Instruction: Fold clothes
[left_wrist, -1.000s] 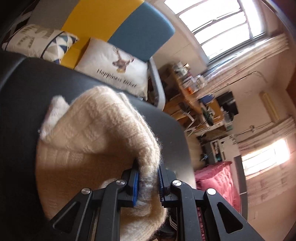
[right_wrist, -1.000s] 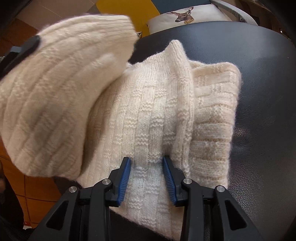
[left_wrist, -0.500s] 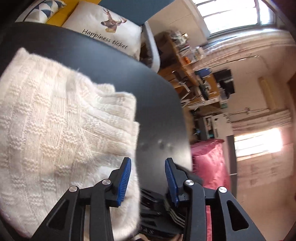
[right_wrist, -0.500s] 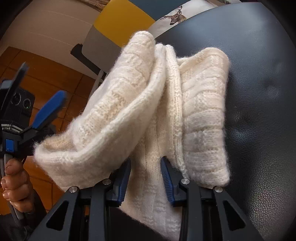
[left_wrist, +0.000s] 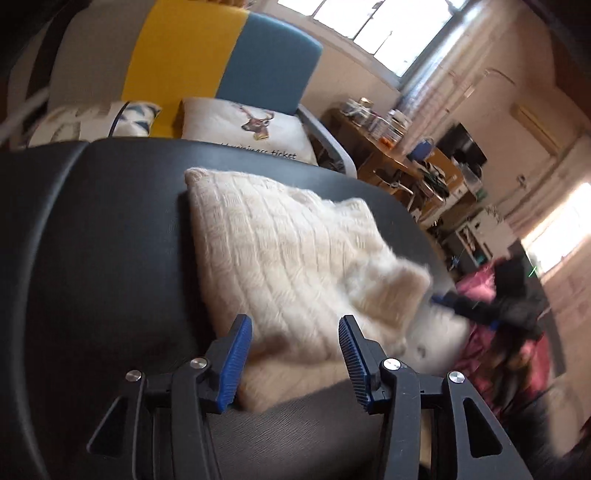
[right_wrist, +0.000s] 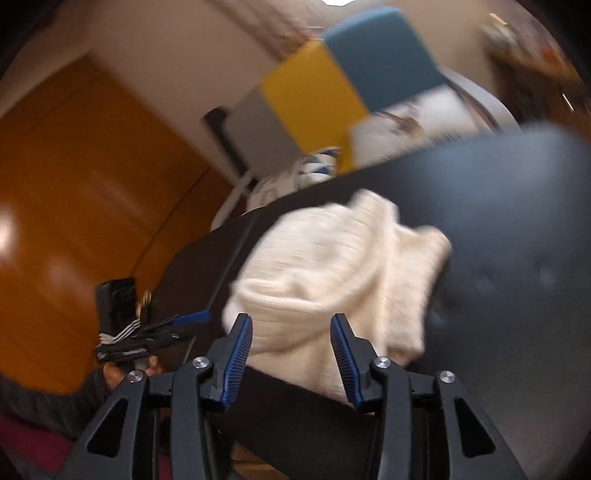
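Note:
A cream knitted sweater lies folded in a bundle on the black leather surface. My left gripper hovers at the bundle's near edge, its jaws opening, the blue pads clear of the wool. In the left wrist view the right gripper shows blurred at the bundle's right corner. The right wrist view is blurred by motion: the sweater lies ahead on the black surface. My right gripper stands above the sweater's near edge, jaws opening, nothing pressed between them. The left gripper appears at the left.
Behind the black surface stands a sofa with yellow and blue back panels and a deer-print cushion. A cluttered wooden desk and pink bedding lie to the right. An orange wooden wall is at the left.
The left gripper let go of the sweater's folded flap, opened and drew back toward the near edge. The right gripper opened wider and rose away from the sweater, which now lies as a bundle.

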